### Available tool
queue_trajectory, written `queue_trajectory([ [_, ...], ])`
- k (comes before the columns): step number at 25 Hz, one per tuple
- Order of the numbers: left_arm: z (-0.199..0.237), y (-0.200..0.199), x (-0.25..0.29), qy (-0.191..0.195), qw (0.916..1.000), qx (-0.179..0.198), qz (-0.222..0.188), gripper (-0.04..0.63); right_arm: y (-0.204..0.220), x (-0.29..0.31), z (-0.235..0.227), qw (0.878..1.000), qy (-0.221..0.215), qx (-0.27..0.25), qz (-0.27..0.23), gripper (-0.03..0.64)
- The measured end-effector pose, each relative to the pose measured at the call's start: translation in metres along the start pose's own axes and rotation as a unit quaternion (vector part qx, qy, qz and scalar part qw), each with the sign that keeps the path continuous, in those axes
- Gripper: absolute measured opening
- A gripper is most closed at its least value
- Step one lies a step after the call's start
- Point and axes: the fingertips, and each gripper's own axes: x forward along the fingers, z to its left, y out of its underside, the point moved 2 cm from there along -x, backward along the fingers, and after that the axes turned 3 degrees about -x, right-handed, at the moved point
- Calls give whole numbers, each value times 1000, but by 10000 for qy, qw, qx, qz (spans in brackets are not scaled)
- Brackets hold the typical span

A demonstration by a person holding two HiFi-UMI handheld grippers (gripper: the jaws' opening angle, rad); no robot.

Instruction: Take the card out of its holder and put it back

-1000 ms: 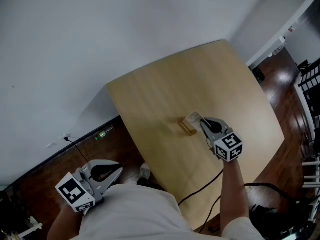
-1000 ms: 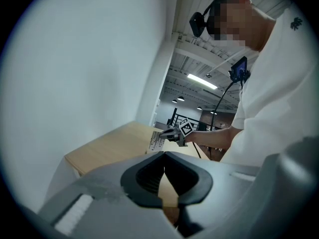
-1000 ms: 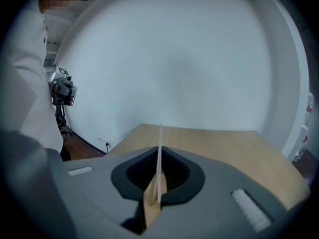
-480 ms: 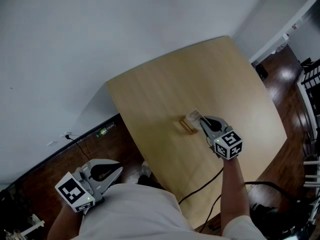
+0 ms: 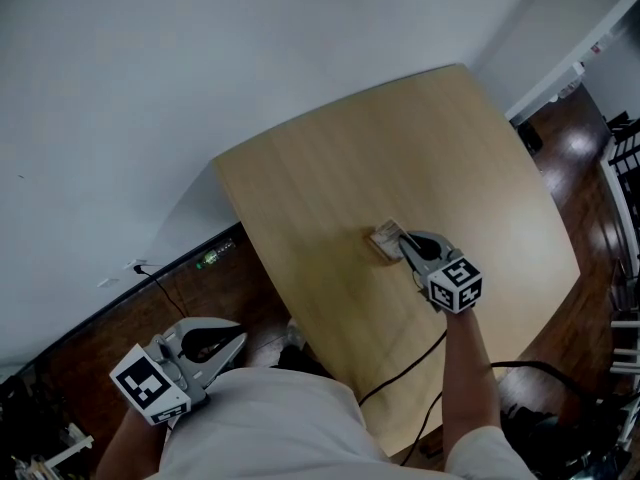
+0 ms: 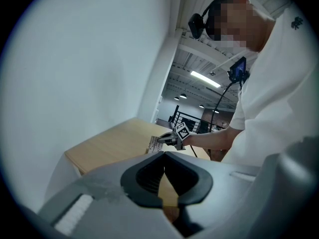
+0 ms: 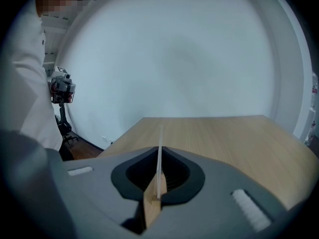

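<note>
A thin white card (image 5: 386,233) stands by its small wooden holder (image 5: 376,249) near the middle of the light wooden table (image 5: 330,168). My right gripper (image 5: 403,246) reaches it from the near right. In the right gripper view the card (image 7: 160,133) shows edge-on, upright between the jaws of the right gripper (image 7: 159,149), which is shut on it, with the wooden holder (image 7: 151,208) just below. My left gripper (image 5: 238,338) hangs off the table at my left side, shut and holding nothing. The left gripper view shows the left gripper (image 6: 163,154) with its tips together and the card (image 6: 153,144) far off.
A white wall (image 5: 150,88) runs behind the table. Dark wooden floor (image 5: 150,308) lies to the left and right, with a wall socket and cable (image 5: 140,273) low on the wall. A black cable (image 5: 400,378) trails over the table's near edge. A black railing (image 5: 625,158) stands at the far right.
The right gripper stays shut on the card at the holder and the left gripper has not moved. Only the head view has drifted slightly.
</note>
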Motion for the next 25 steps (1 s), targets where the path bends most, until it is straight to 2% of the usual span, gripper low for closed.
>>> queue_trajectory([
  [9,0,5,-5,-57,10000,-61,20,6,9,3,-3,9999,-53,134,-25,21],
  [16,3,6,-14,24,10000,-42,0,6,6,3,-4,9993,335,141,-61,34],
  [17,4,7,-16,42,10000,-34,7,6,4,1,-4,9990,418,135,-83,45],
  [19,5,8,-20,91,10000,12,31,6,-2,-5,-3,9975,682,91,-144,115],
  [25,7,11,-36,381,9990,227,-23,6,-24,-43,9,9849,1691,-78,-367,155],
])
